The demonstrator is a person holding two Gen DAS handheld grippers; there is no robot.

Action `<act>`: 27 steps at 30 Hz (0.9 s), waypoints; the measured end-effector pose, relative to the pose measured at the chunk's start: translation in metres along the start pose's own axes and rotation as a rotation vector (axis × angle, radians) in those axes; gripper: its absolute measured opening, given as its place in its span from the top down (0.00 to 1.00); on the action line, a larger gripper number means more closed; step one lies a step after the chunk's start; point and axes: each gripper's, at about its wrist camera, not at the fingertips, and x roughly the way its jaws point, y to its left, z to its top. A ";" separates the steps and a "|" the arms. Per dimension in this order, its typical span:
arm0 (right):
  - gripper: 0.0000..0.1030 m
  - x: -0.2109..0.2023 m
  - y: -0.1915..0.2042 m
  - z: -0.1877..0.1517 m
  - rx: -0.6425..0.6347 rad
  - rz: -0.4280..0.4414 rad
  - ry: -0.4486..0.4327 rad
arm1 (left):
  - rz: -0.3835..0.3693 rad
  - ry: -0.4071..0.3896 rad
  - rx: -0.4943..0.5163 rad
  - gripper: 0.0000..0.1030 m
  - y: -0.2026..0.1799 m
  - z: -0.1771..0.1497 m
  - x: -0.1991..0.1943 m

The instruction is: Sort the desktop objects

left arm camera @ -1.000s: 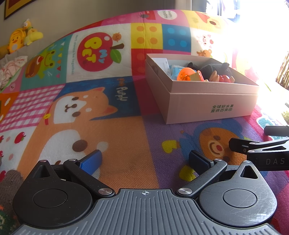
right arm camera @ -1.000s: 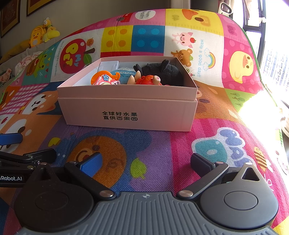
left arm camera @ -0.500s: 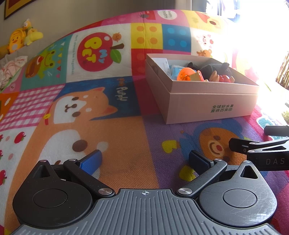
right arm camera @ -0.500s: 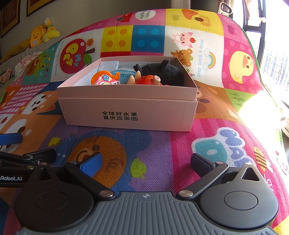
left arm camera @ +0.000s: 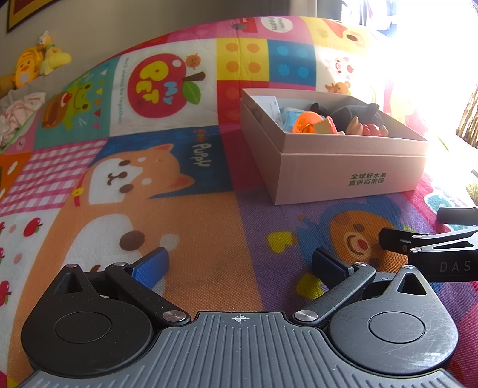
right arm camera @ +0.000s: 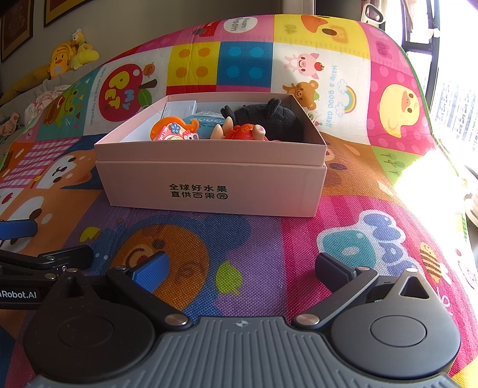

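Note:
A pink cardboard box (right arm camera: 209,185) (left arm camera: 343,170) stands on the colourful play mat (right arm camera: 254,247) (left arm camera: 194,226). Inside lie a black plush toy (right arm camera: 269,119) (left arm camera: 355,113), an orange toy (right arm camera: 170,129) (left arm camera: 304,121), a red figure (right arm camera: 242,131) (left arm camera: 372,129), a blue packet (right arm camera: 206,121) and a white item (right arm camera: 179,109). My left gripper (left arm camera: 239,262) rests low over the mat, open and empty, left of the box. My right gripper (right arm camera: 242,268) is open and empty, in front of the box. Each gripper shows at the edge of the other's view.
Yellow plush toys (right arm camera: 71,53) (left arm camera: 33,64) and bundled cloth (left arm camera: 18,113) lie beyond the mat's far left edge. Bright window glare washes out the right side (left arm camera: 433,59). Picture frames (right arm camera: 18,24) hang on the wall at the left.

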 end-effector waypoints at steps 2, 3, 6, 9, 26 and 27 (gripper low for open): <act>0.00 0.000 0.000 0.000 0.000 0.000 0.000 | 0.001 0.001 0.002 0.00 0.000 0.000 0.000; 0.00 0.000 0.000 0.000 0.000 0.000 0.000 | -0.001 0.000 -0.001 0.00 0.000 0.000 0.000; 0.00 0.000 0.000 0.000 0.000 0.000 0.000 | 0.000 0.000 0.001 0.00 0.000 0.000 0.000; 0.00 0.000 0.001 0.000 0.000 0.000 0.000 | 0.000 0.000 0.000 0.00 0.000 0.000 0.001; 0.00 0.000 0.000 -0.001 0.000 0.000 0.000 | 0.006 0.002 -0.001 0.00 0.000 0.002 0.002; 0.00 0.000 0.000 0.000 0.000 0.000 0.000 | 0.002 0.008 0.001 0.00 0.000 0.003 0.002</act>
